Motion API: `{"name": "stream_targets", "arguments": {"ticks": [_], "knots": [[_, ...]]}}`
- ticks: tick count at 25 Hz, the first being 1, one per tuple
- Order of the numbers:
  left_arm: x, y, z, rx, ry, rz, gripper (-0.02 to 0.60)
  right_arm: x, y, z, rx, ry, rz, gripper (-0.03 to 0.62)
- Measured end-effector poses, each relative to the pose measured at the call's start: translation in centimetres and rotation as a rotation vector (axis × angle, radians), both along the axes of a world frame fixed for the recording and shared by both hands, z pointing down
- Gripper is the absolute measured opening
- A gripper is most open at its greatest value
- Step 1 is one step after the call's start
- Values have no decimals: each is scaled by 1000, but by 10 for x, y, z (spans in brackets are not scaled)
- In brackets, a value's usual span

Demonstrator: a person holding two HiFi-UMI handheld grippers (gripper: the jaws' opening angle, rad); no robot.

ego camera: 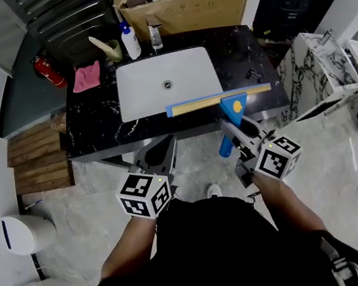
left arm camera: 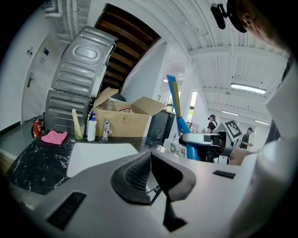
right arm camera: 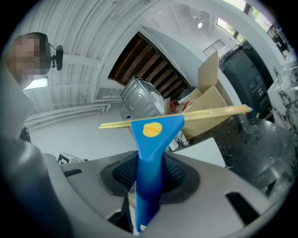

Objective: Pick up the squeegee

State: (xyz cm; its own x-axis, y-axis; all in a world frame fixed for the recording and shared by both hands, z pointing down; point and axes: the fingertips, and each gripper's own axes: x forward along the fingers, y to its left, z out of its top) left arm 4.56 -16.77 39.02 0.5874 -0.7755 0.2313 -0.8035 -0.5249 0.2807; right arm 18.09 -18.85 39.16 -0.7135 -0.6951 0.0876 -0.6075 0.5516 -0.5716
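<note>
The squeegee (ego camera: 234,104) has a blue handle and a long yellow blade. It hangs level over the front edge of the black counter (ego camera: 94,122). My right gripper (ego camera: 233,131) is shut on the blue handle (right arm camera: 150,158), with the blade (right arm camera: 205,114) crosswise above the jaws. In the left gripper view the squeegee (left arm camera: 178,122) stands upright at the right, with the right gripper (left arm camera: 205,139) on it. My left gripper (ego camera: 162,152) hovers below the counter front, to the left of the squeegee. Its pads (left arm camera: 150,173) meet with nothing between them.
A white sink basin (ego camera: 167,83) is set in the counter, with a faucet (ego camera: 155,37), a spray bottle (ego camera: 130,42) and a pink cloth (ego camera: 86,76) behind it. An open cardboard box (ego camera: 196,3) stands at the back. A marble-patterned unit (ego camera: 320,74) is right, white bins (ego camera: 27,232) left.
</note>
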Motion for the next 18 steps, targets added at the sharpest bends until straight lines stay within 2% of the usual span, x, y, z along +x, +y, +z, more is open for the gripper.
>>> {"name": "stream_targets", "arguments": {"ticks": [5,12,18], "knots": [[-14,7,7,-10,6,16,17,-17,12,-4,17,-4,8,126],[-42,11,19,-42,9,1,17,-35,20,16,-36,17,15,126],[-46,12,19,-37,12,13,17,-45,26,24,-64,25,3,126]]}}
